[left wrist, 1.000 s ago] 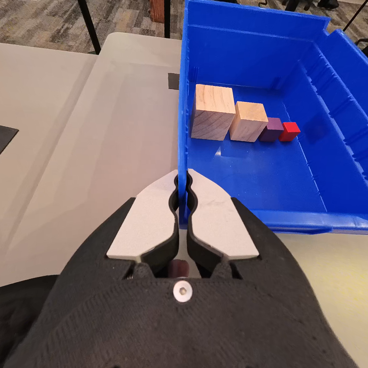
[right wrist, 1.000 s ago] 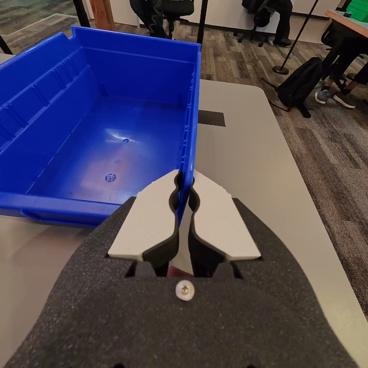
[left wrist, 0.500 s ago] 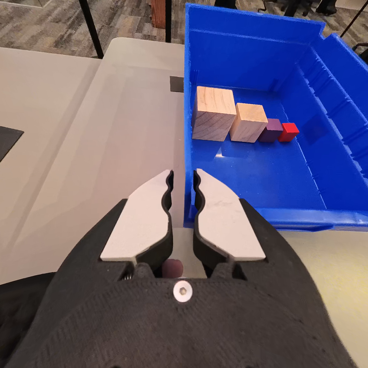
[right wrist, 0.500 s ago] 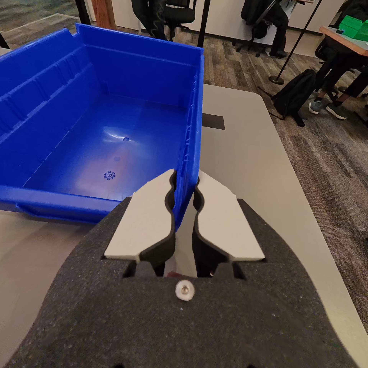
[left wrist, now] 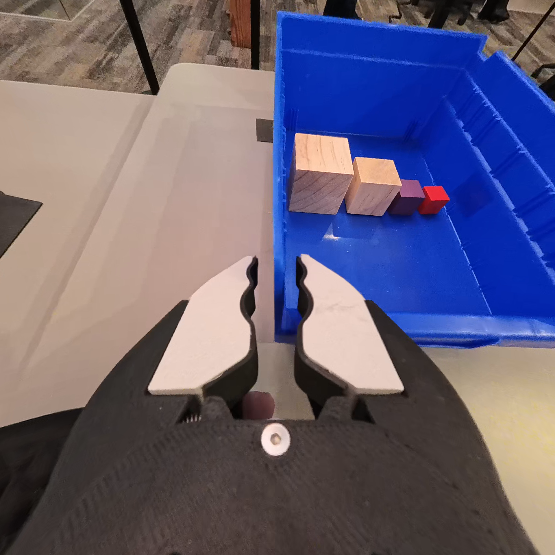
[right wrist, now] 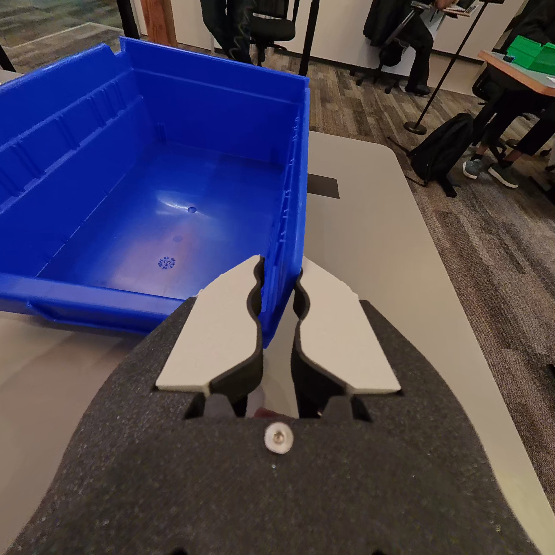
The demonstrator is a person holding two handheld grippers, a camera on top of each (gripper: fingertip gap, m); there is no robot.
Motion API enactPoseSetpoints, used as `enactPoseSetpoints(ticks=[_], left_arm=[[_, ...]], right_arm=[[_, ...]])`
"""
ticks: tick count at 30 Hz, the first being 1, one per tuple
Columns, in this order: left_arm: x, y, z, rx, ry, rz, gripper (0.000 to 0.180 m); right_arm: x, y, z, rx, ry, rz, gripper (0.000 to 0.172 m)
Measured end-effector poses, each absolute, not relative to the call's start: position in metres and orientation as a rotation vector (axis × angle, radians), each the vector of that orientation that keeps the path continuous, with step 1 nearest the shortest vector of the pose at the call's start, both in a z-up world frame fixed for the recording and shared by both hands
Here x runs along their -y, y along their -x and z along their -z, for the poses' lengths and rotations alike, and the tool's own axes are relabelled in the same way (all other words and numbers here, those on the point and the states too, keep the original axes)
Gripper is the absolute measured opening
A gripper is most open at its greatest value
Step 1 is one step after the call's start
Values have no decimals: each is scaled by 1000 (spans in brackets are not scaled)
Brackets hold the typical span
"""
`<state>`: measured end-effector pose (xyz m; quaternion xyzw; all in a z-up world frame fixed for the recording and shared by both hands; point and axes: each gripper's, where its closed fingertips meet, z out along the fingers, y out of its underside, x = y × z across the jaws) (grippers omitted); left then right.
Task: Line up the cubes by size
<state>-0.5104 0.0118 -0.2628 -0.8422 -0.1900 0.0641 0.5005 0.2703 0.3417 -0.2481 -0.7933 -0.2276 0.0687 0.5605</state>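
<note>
Your pale surface (left wrist: pixel 150 210) carries the blue bin (left wrist: pixel 375 75), where four cubes (left wrist: pixel 372 186) line its far-left corner largest to smallest, while both your jaws stand parted, astride its side walls without gripping.

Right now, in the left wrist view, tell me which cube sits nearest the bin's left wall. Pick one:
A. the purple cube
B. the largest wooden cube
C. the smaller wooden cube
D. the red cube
B: the largest wooden cube stands right beside the left wall of the blue bin; then, going right, come the smaller wooden cube, the purple cube and the red cube.
</note>
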Motion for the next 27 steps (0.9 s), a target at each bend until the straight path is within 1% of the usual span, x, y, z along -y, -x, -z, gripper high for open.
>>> enactPoseSetpoints(ticks=[11, 17, 20, 23, 27], left_arm=[[-1, 512, 236, 389, 2007, -272, 43], [4, 508, 206, 301, 1960, -350, 45], [-3, 496, 189, 159, 1963, -388, 49], [-17, 475, 175, -69, 1988, -437, 50], [-42, 445, 177, -352, 2065, -478, 52]], right_arm=[[-332, -273, 239, 531, 1831, -137, 27], [-316, -282, 221, 508, 1753, -56, 31], [-303, -287, 200, 488, 1662, 6, 30], [-282, -275, 185, 502, 1595, -18, 28], [-250, -235, 191, 606, 1570, -108, 27]])
